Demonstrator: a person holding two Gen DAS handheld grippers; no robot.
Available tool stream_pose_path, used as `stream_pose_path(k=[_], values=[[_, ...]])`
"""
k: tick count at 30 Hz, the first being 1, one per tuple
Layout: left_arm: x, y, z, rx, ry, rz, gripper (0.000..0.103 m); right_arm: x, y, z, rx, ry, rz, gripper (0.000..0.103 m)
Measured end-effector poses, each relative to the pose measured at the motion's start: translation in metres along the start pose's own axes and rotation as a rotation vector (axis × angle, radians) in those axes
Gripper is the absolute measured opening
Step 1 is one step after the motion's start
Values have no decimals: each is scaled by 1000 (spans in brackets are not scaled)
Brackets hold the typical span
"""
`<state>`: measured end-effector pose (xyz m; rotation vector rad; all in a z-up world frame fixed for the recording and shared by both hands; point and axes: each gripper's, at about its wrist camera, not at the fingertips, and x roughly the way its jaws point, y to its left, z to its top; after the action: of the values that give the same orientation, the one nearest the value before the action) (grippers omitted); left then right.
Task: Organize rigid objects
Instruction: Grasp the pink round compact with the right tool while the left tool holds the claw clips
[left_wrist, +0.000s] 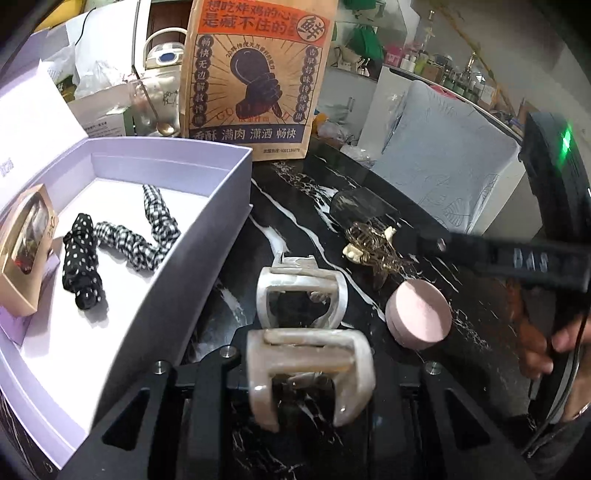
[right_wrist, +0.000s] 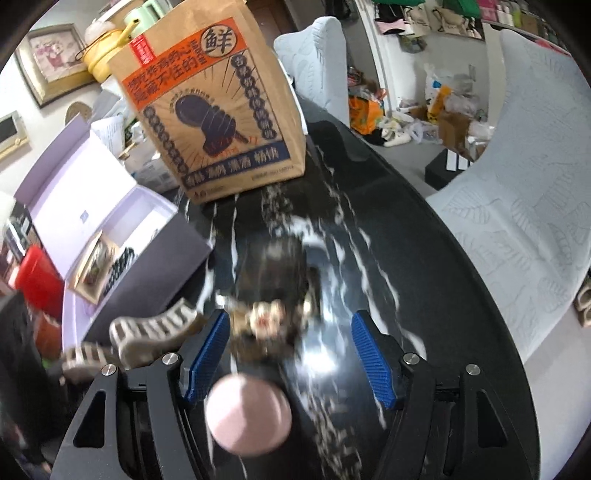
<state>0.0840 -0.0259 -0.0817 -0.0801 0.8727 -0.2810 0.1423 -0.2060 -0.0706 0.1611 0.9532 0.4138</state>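
A pearly white claw clip (left_wrist: 306, 369) sits between the fingers of my left gripper (left_wrist: 310, 395), which is shut on it just above the black marble table (left_wrist: 295, 192). The clip hides the fingertips. My right gripper (right_wrist: 291, 354) is open, with its blue pads (right_wrist: 207, 354) on either side of a blurred gold hair clip (right_wrist: 266, 321) lying on the table. A round pink case (right_wrist: 247, 413) lies close under this gripper, near its left finger. In the left wrist view the gold clip (left_wrist: 373, 251) and pink case (left_wrist: 419, 314) lie right of the white clip.
An open lavender box (left_wrist: 221, 192) at the left holds a polka-dot scrunchie (left_wrist: 83, 266), a checked scrunchie (left_wrist: 147, 236) and a small gold carton (left_wrist: 24, 254). A brown paper bag (left_wrist: 255, 74) stands behind. A dark flat piece (left_wrist: 362, 206) lies beyond the gold clip. A person's hand (left_wrist: 546, 343) is at the right.
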Motion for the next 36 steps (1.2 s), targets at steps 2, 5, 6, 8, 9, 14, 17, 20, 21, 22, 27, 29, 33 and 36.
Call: stream_pose_path(k=[2,5,6,8,9,14,17,20,21,22,27,29,33,36], values=[[-1,0,-2,-2,2,-1,27,-3,1,-8,-7,1,-5,69],[-9,0,-4,-3,-3,1,27,-5,4,-17,-14,15,5,69],[-12,0,-5,-5,-5,1,27,-7,5,-20,-11,15,8,69],[-16,1,-6,-8,-9,5,27,-9,7,-26,-8,15,28,69],[-19,1,-8,-10,-10,8,27,-10,8,-29,-5,16,37,69],[-26,5,-13,-30,-7,13,27,-11,21,-43,-37,15,44,69],[-27,7,-15,-42,-1,13,27,-11,30,-47,-70,9,9,68],[-32,6,-16,-38,-8,15,27,-10,34,-49,-96,-4,-24,52],[-33,6,-16,-35,-10,16,27,-10,36,-49,-106,-6,-29,52],[-35,5,-16,-31,-12,17,27,-10,36,-49,-114,-5,-30,52],[-42,-2,-13,-2,-29,19,27,-18,40,-50,-132,-25,-30,52],[-45,-5,-12,9,-35,19,27,-24,41,-51,-135,-36,-34,52],[-53,-11,-9,30,-53,20,27,-34,43,-51,-144,-54,-39,52],[-59,-12,-8,35,-64,18,27,-43,48,-51,-155,-69,-39,52]])
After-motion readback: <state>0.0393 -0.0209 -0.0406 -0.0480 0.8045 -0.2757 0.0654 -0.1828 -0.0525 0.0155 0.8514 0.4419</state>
